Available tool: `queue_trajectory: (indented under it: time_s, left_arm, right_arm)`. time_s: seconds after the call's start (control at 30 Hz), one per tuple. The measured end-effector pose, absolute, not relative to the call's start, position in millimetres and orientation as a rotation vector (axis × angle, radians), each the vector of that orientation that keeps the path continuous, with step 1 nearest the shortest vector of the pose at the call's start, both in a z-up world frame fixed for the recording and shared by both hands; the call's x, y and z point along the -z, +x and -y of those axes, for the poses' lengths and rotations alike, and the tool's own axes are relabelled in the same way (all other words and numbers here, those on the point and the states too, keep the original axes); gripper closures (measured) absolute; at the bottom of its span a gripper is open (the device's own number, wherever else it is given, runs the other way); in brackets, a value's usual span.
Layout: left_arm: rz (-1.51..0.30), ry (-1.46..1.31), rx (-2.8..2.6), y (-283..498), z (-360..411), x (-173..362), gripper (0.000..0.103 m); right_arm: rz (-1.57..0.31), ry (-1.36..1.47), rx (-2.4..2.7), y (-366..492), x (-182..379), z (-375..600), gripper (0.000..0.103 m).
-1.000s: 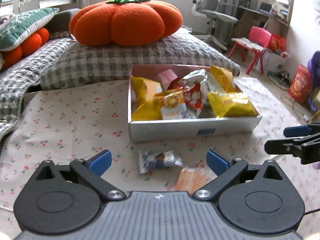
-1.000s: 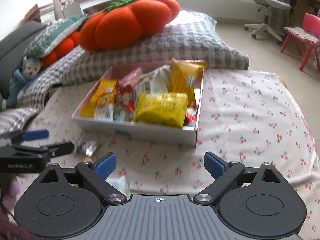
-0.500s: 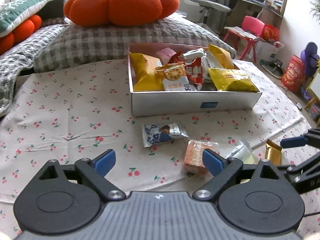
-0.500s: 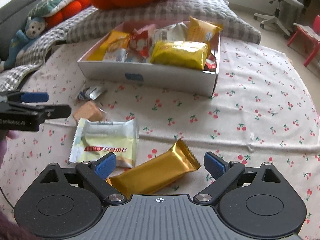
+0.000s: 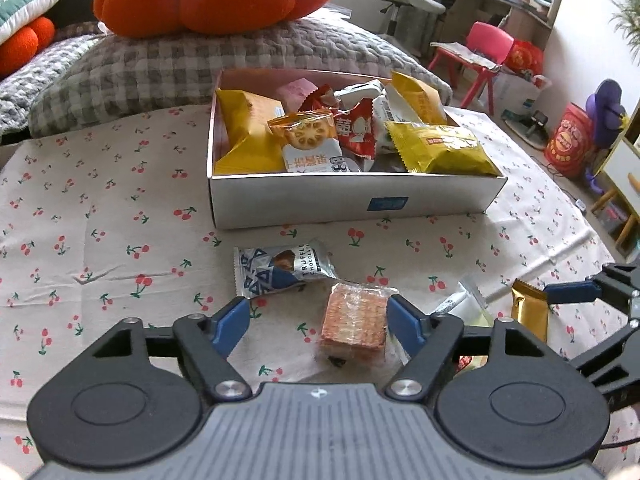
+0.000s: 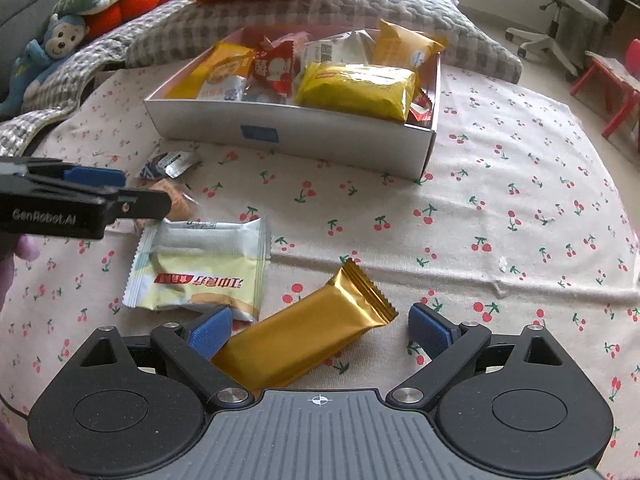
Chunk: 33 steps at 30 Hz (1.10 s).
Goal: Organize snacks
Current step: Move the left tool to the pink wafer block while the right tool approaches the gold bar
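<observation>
Left wrist view: left gripper (image 5: 318, 322) gapes wide, its right pad beside the wafer (image 5: 354, 322); centre it before squeezing. Right gripper (image 6: 318, 334) is also spread, straddling the gold bar (image 6: 304, 338), which lies slantwise in front of the box (image 6: 320, 136). Turn to grip across its width, then lift both into the box.

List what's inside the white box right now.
The white box holds wrapped snacks: a big yellow pack at the front right, a red packet, an orange biscuit pack and white and yellow packets behind. Whatever lies under that pile, and the box floor, is covered.
</observation>
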State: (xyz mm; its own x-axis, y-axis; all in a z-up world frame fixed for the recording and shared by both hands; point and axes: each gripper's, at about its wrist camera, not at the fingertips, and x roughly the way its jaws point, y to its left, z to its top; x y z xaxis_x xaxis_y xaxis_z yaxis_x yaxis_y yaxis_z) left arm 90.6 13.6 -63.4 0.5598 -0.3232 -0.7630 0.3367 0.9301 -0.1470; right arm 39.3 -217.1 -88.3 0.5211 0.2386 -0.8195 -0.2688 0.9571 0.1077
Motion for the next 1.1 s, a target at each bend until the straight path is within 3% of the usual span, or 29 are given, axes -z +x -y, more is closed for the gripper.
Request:
queue_trajectory:
  time_s: [0.53, 1.1]
  left_arm:
    - [-0.917, 0.121, 0.384, 79.7, 3.3, 67.8, 0.049]
    - [-0.843, 0.163, 0.421, 63.5, -8.0, 68.3, 0.044]
  right_arm:
    - [-0.970, -0.089, -0.300, 24.6, 89.0, 231.8, 0.006]
    - [-0.923, -0.124, -0.286, 18.2, 86.5, 241.2, 0.008]
